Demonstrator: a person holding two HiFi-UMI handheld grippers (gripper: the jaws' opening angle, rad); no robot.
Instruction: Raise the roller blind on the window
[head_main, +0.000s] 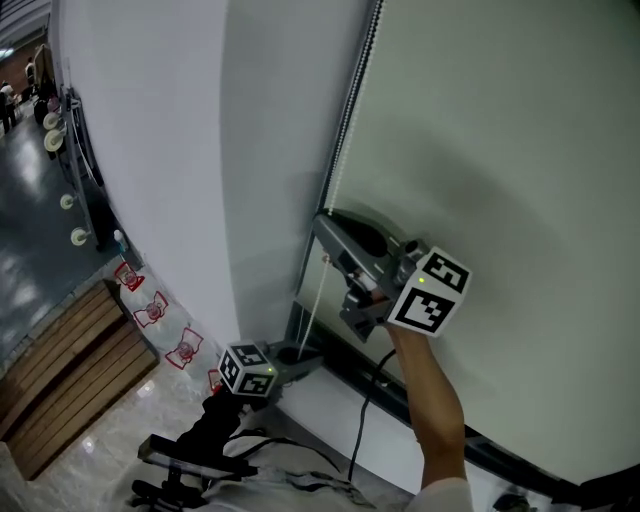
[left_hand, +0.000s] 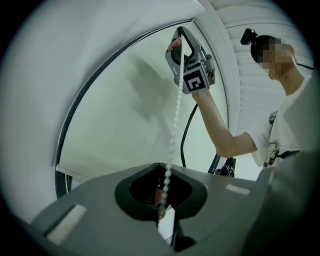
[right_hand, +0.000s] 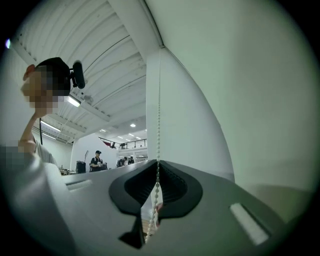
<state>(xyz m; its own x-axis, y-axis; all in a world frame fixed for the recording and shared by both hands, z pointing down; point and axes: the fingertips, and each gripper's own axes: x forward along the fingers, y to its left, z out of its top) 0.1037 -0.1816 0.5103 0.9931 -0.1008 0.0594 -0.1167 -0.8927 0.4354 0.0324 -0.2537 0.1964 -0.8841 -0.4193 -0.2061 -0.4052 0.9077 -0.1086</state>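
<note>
Nearest in the head view, the left gripper (head_main: 296, 358) sits low by the window's (head_main: 300, 325) bottom corner. Only its own view shows its jaws shut tight on the bead chain (left_hand: 172, 130) (from the head the pinch is too small to read). Higher up the same chain, the right gripper (head_main: 335, 228) has its jaws almost together with the beads pinched between them, and behind both hangs the blind (head_main: 500, 150), its top cut off in the head view.
</note>
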